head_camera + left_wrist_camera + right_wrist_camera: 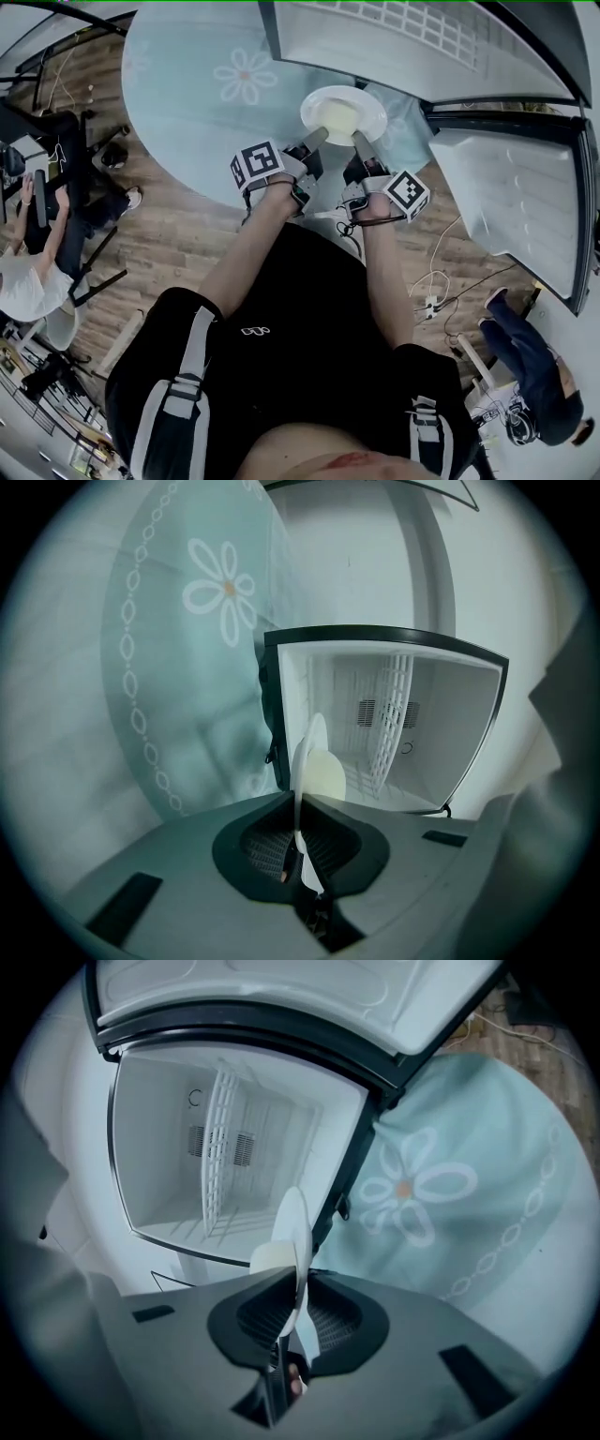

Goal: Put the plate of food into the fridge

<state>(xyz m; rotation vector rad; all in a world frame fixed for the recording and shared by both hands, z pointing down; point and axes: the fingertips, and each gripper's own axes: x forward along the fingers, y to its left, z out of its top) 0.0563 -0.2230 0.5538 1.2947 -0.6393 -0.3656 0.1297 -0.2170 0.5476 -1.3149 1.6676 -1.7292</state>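
A white plate [342,114] with a pale mound of food [342,118] is held level over the edge of the round table, between both grippers. My left gripper [314,141] is shut on the plate's near-left rim, and my right gripper [362,142] is shut on its near-right rim. In the left gripper view the plate [309,757] runs edge-on out of the jaws [298,832], with the food [328,775] on its right face. The right gripper view shows the plate [296,1232] likewise pinched in the jaws [300,1312]. Just beyond the plate the fridge compartment [412,724] [169,1176] stands open.
A wire shelf [398,705] [220,1138] stands inside the fridge, and its open door [281,988] is beside the opening. The table's light floral cloth [206,84] [450,1204] lies next to the fridge. Cables and a power strip [431,305] lie on the wood floor. People are at the far left and lower right.
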